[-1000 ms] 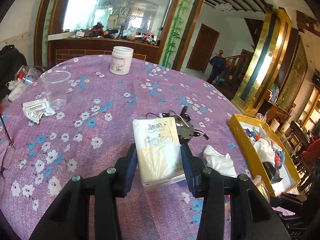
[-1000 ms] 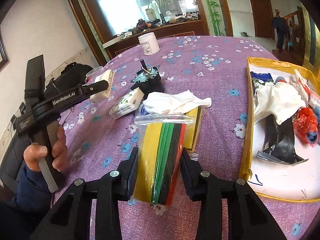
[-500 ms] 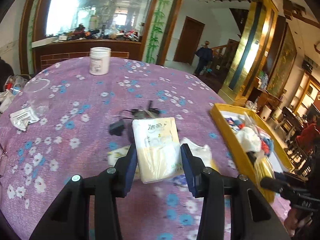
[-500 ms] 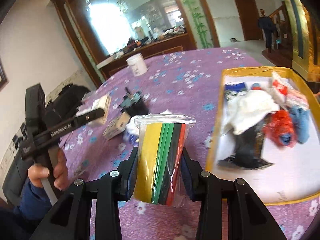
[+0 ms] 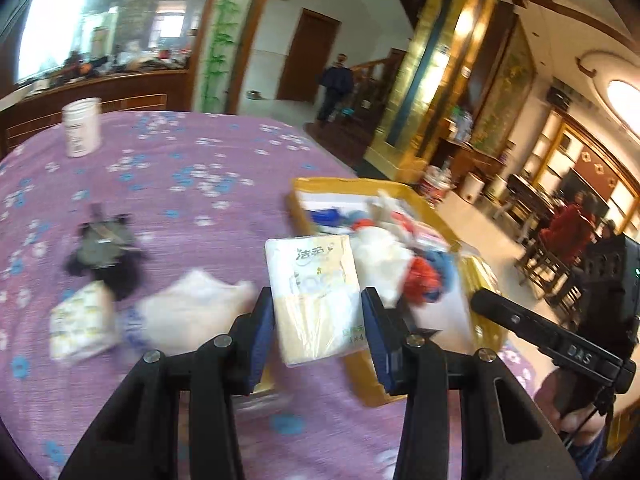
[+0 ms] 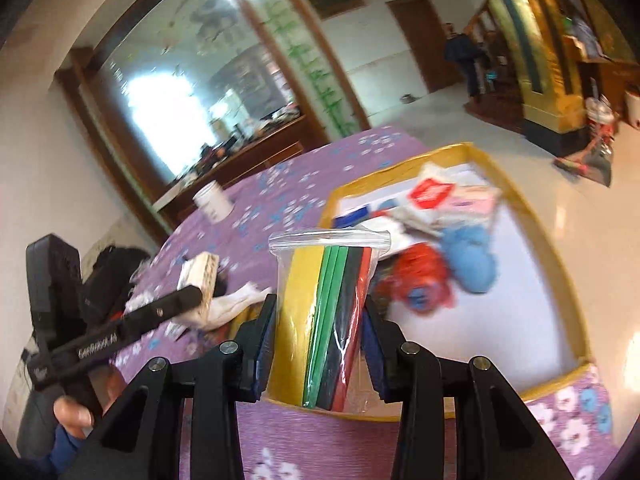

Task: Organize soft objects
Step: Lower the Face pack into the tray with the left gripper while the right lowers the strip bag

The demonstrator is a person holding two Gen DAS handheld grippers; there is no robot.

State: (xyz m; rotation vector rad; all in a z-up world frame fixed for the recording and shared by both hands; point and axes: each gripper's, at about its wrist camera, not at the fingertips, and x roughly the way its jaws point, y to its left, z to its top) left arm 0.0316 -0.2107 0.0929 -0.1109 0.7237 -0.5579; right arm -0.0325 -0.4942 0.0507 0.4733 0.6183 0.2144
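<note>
The left gripper is closed on a white and pale yellow soft pack of paper tissues; both blue pads press its sides, and the pack is lifted above the purple tablecloth with small flowers. Just behind the pack is the shallow yellow tray with a white floor, full of white, red and blue soft things.

The right gripper is closed on a clear plastic zip bag with yellow, green, black and red flat sheets. The bag stands upright between the pads, over the near edge of the same tray.

On the cloth, left of the tray, a crumpled white cloth and another small tissue pack are lying. A white plastic jar stands far on the left.
</note>
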